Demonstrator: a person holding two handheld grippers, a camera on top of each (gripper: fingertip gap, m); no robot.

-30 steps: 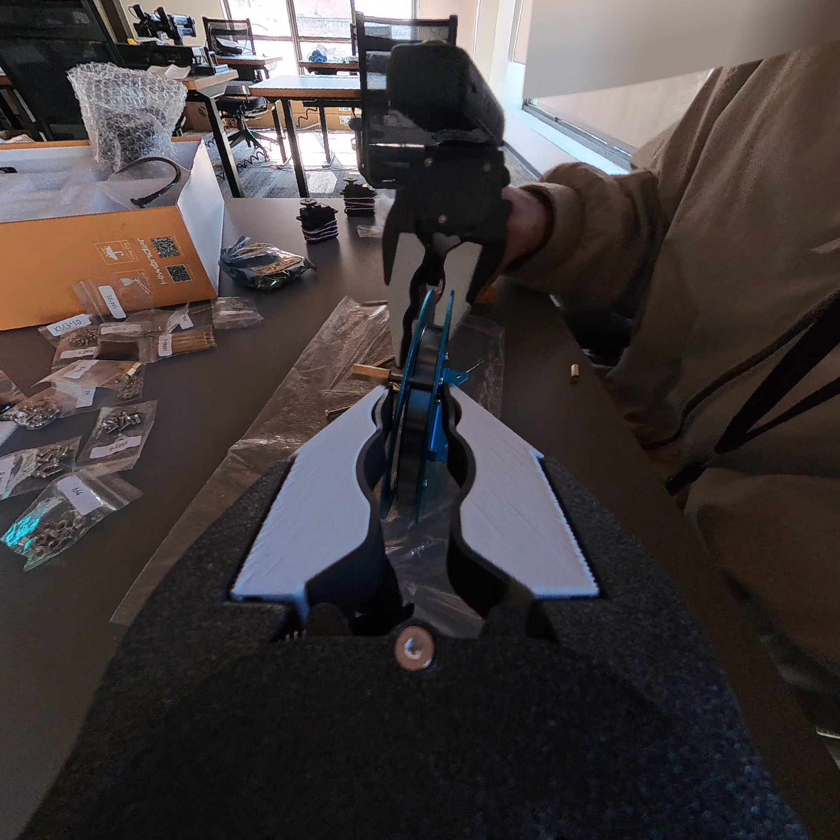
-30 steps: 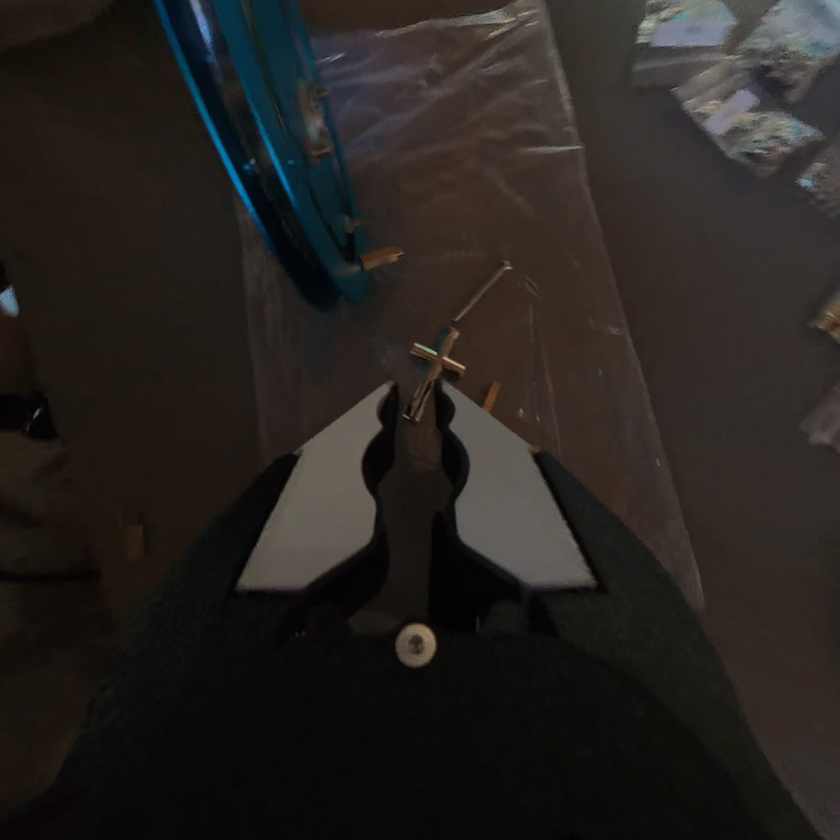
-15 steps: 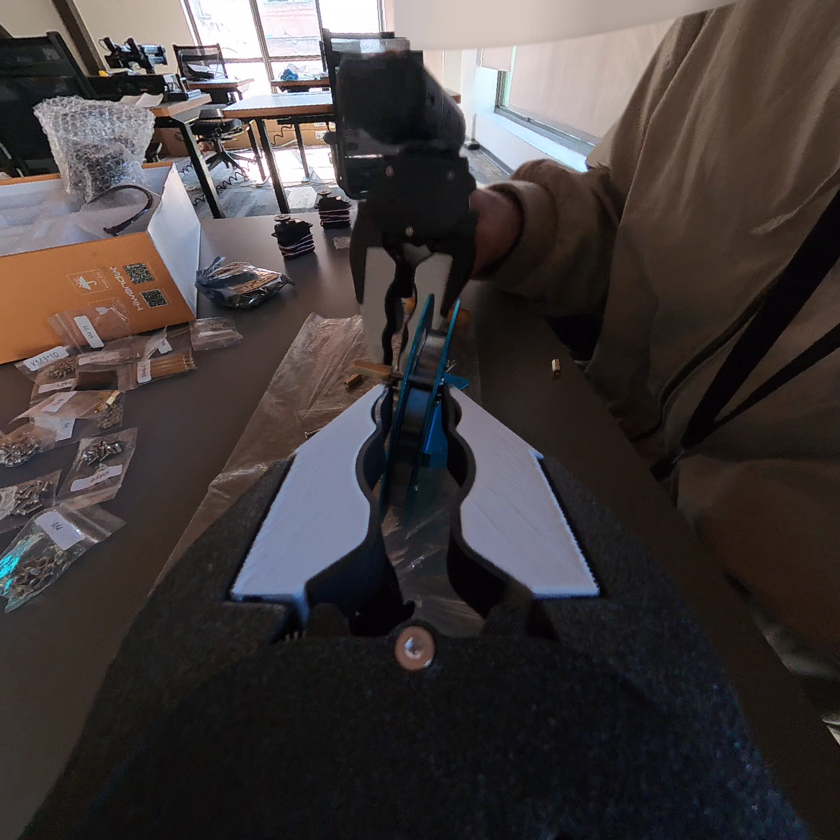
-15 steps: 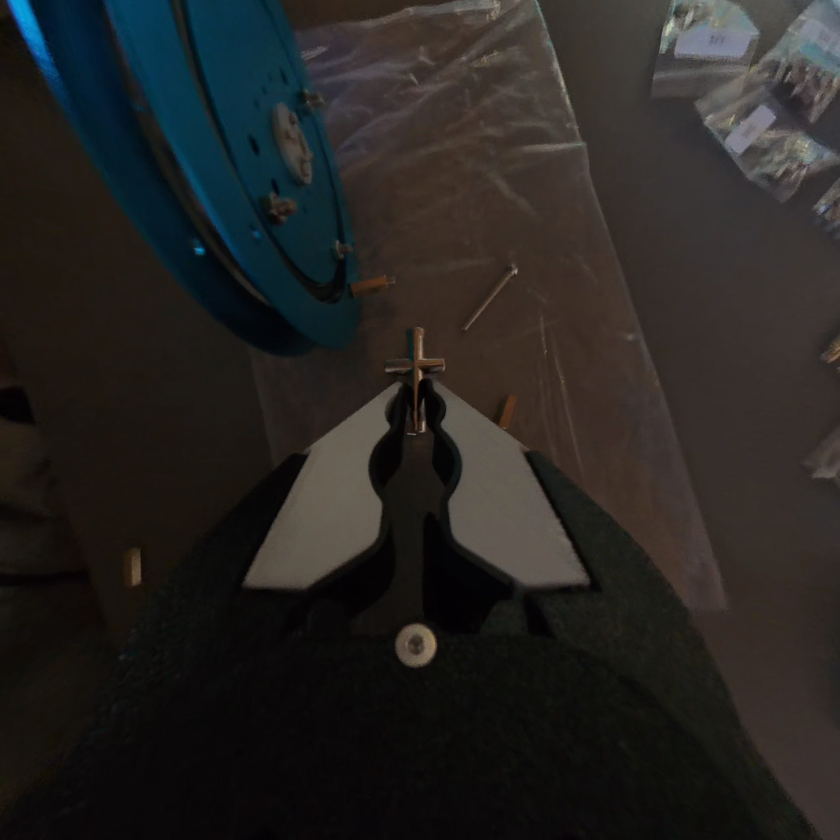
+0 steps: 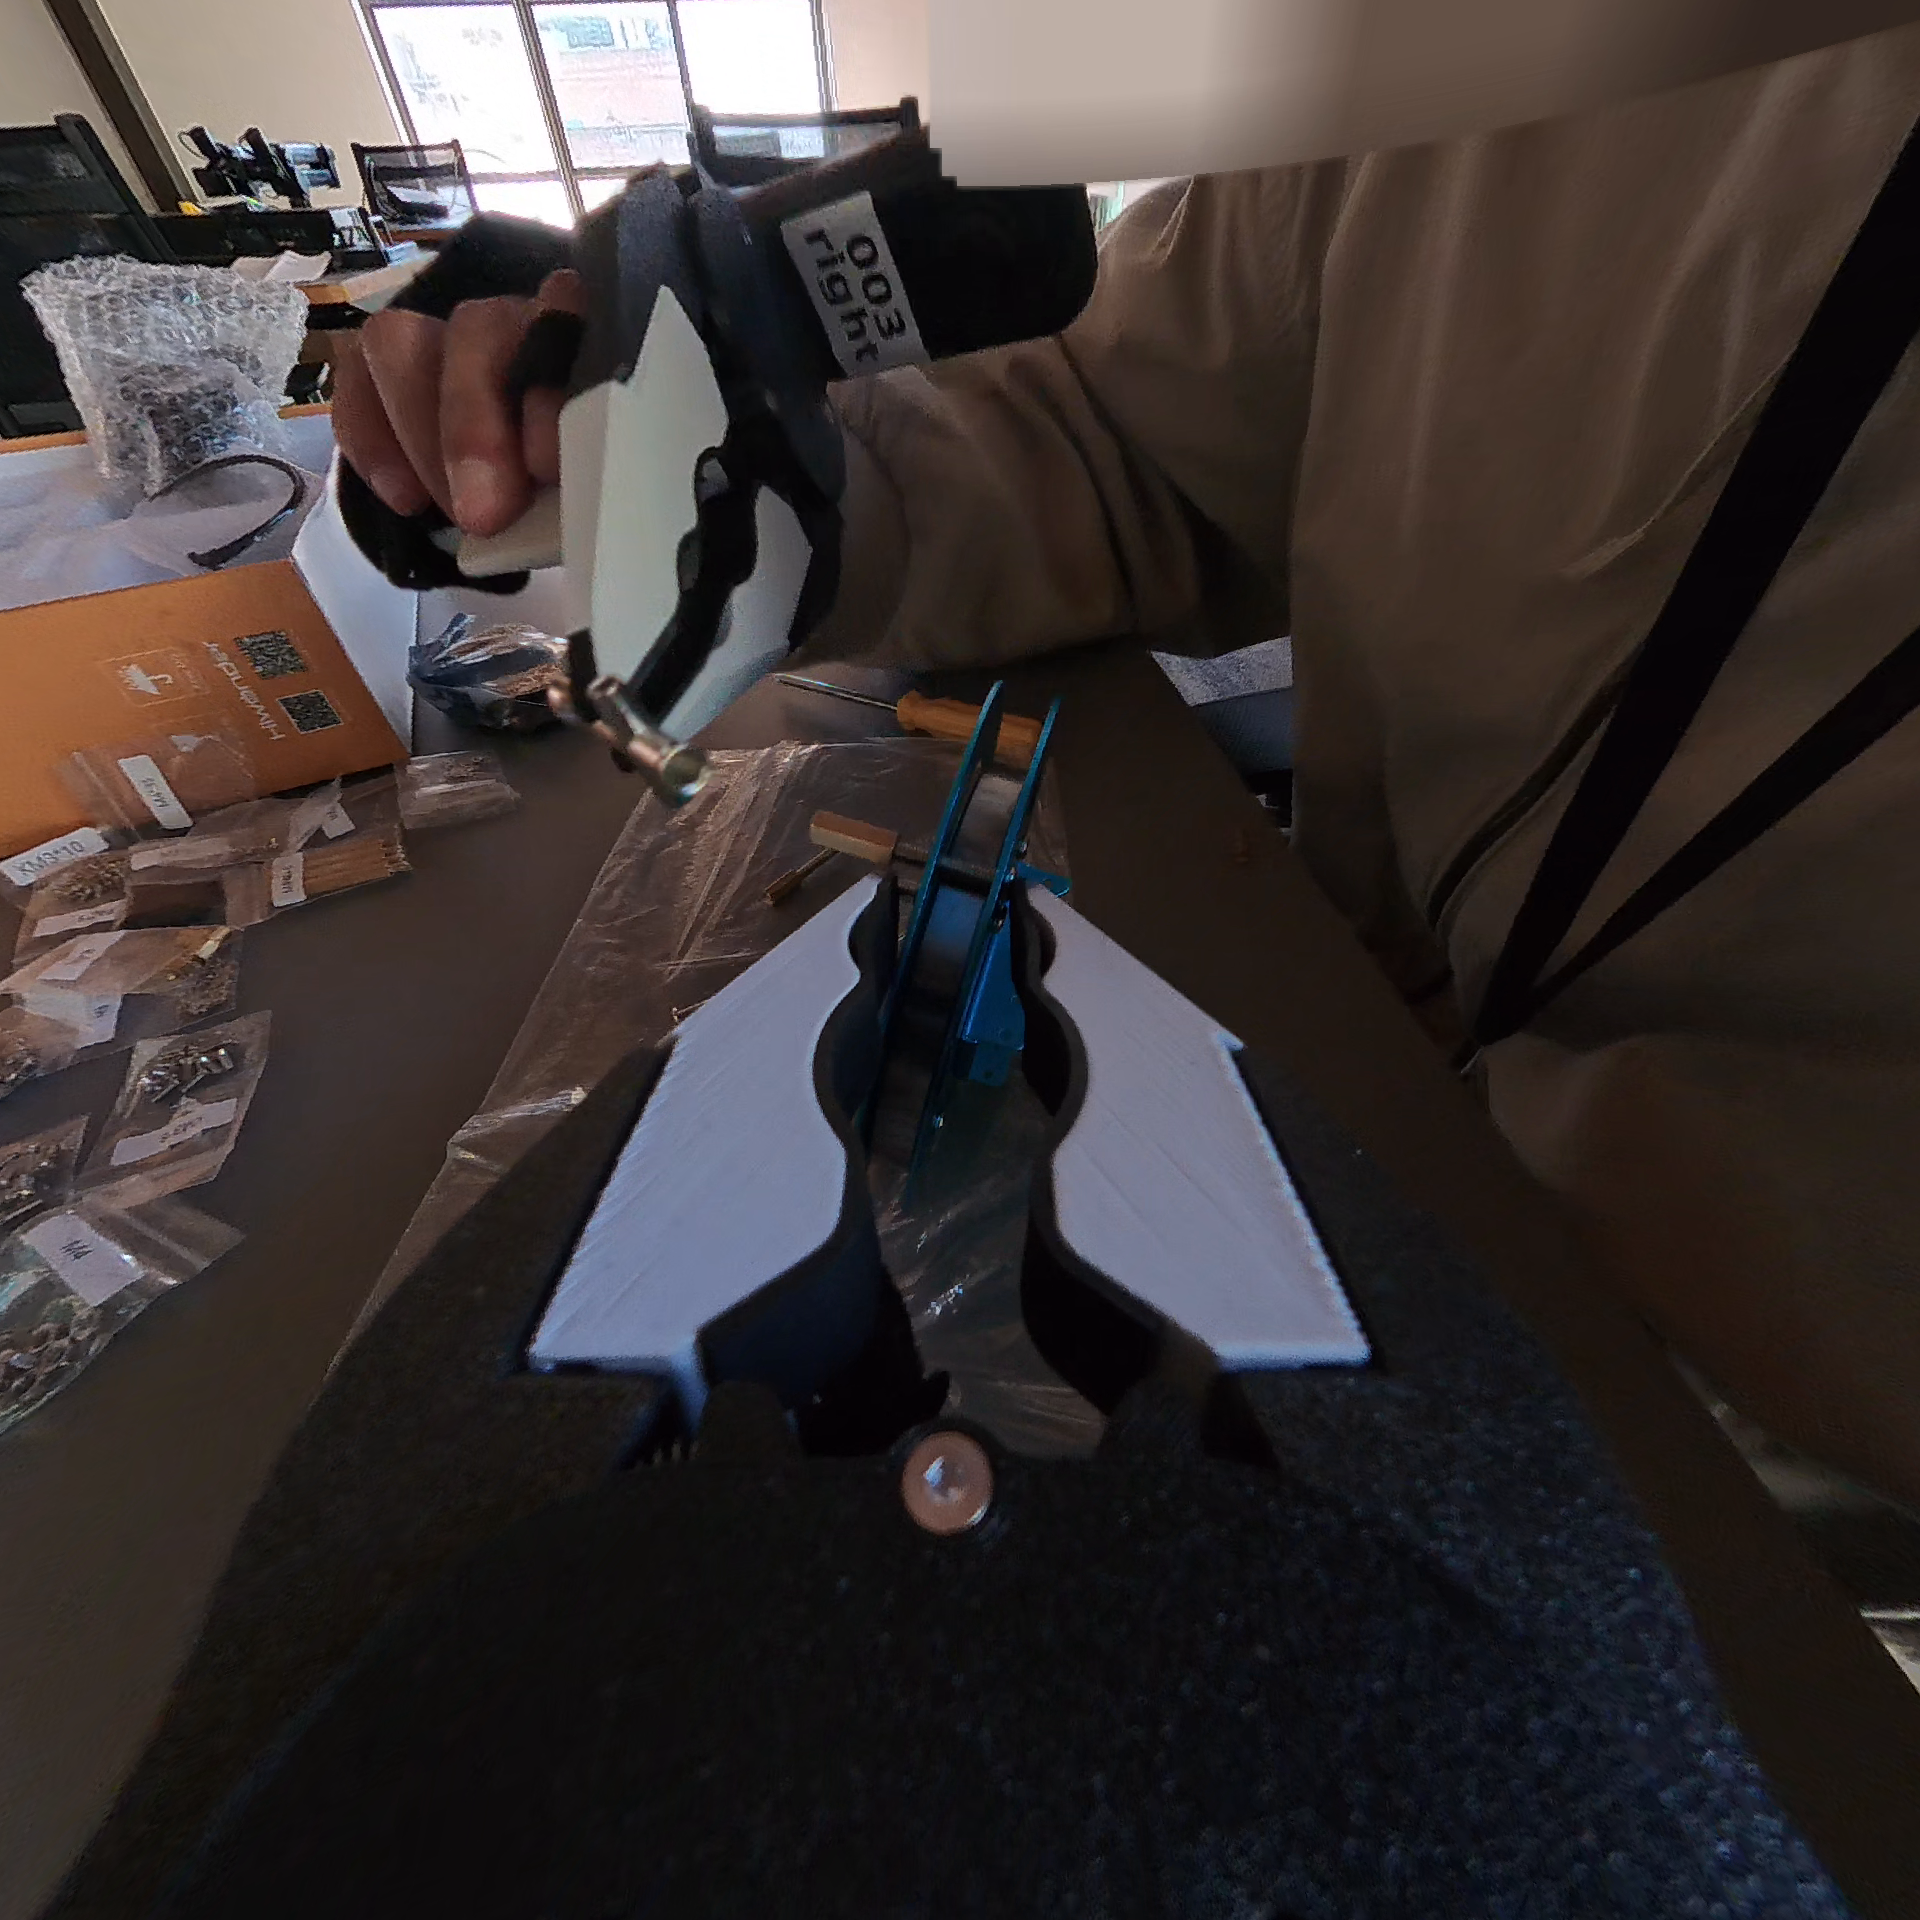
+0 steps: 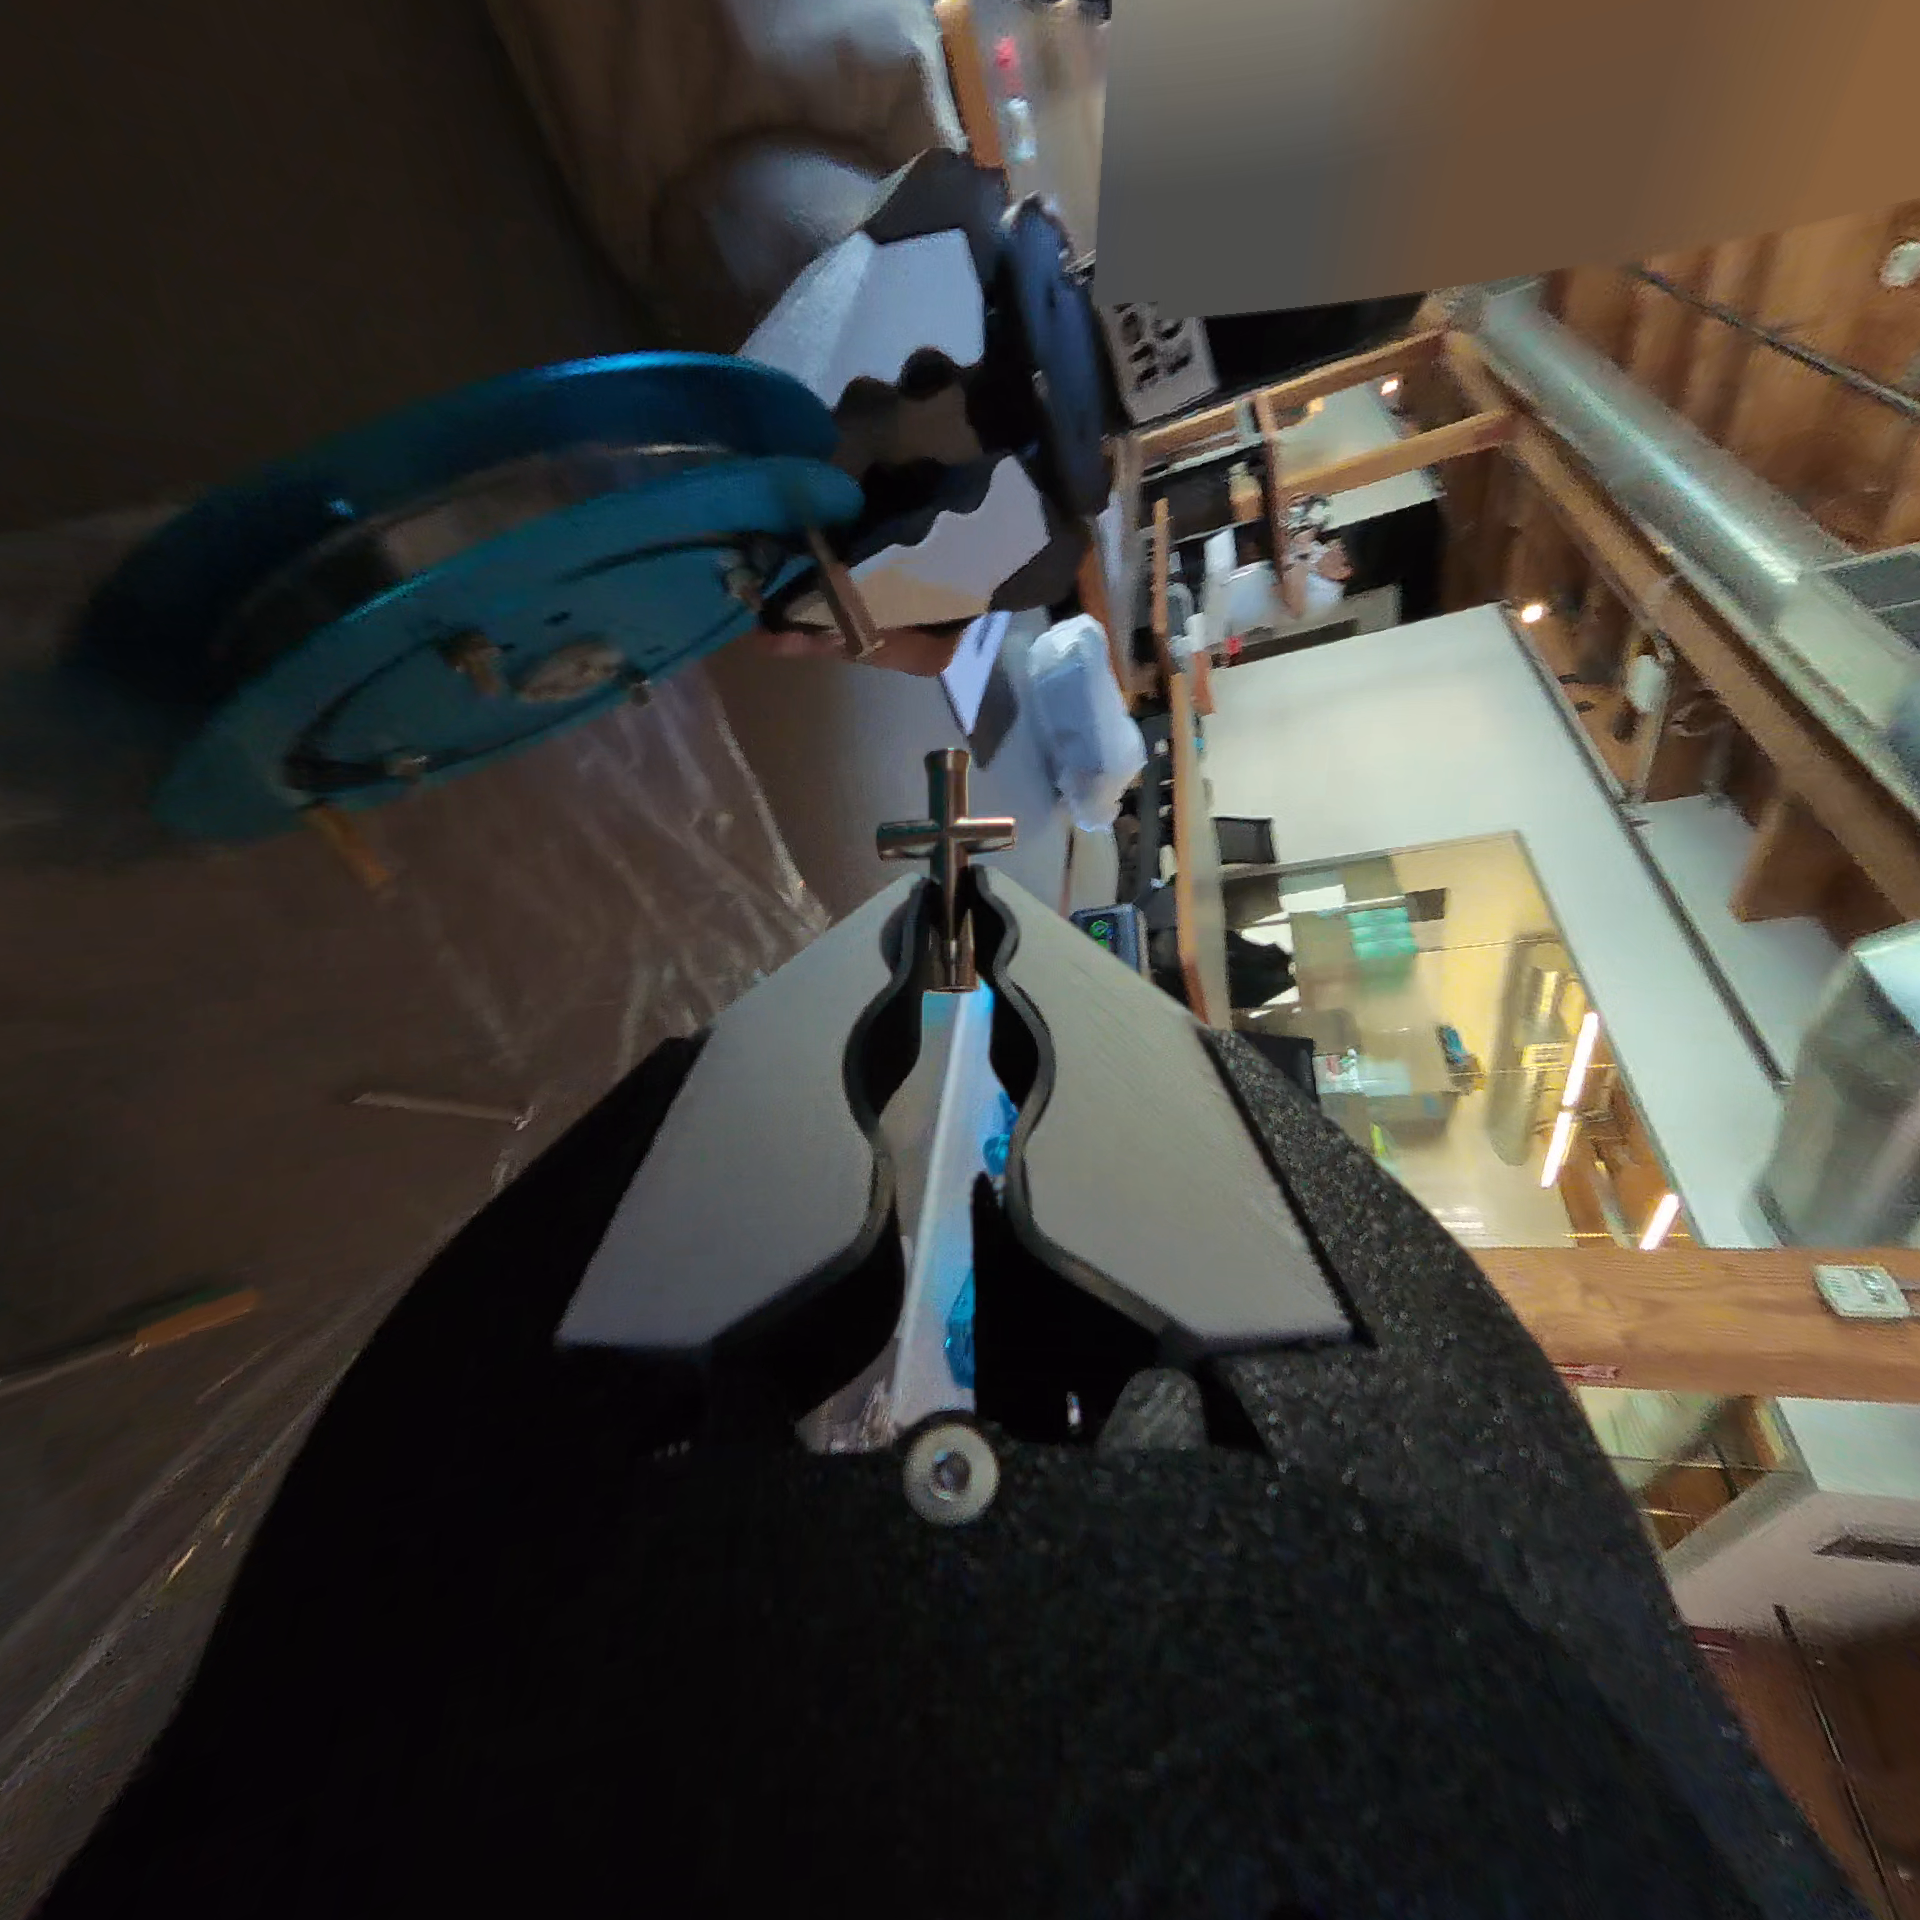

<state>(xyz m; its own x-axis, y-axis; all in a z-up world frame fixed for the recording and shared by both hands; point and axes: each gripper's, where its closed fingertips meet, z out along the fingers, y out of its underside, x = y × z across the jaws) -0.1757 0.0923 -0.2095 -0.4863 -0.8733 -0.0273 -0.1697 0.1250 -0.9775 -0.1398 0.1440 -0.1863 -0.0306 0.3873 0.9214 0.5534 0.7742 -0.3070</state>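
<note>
My left gripper is shut on a blue two-disc metal assembly and holds it edge-on above a clear plastic sheet. A brass standoff sticks out of its left side. My right gripper is shut on a small silver cross-shaped wrench. In the left wrist view the right gripper hangs tilted, up and left of the assembly, with the wrench at its tip. In the right wrist view the blue assembly is upper left, held by the left gripper.
An orange and white box and several small bags of hardware lie on the dark table at left. An orange-handled screwdriver lies behind the sheet. A person's beige sleeve fills the right. Bubble wrap sits on the box. Left tips to right tips: about 7 cm.
My right gripper has swung up and left and rolled onto its side, still holding the wrench; its view turned from the table to the room. My left gripper keeps the blue assembly.
</note>
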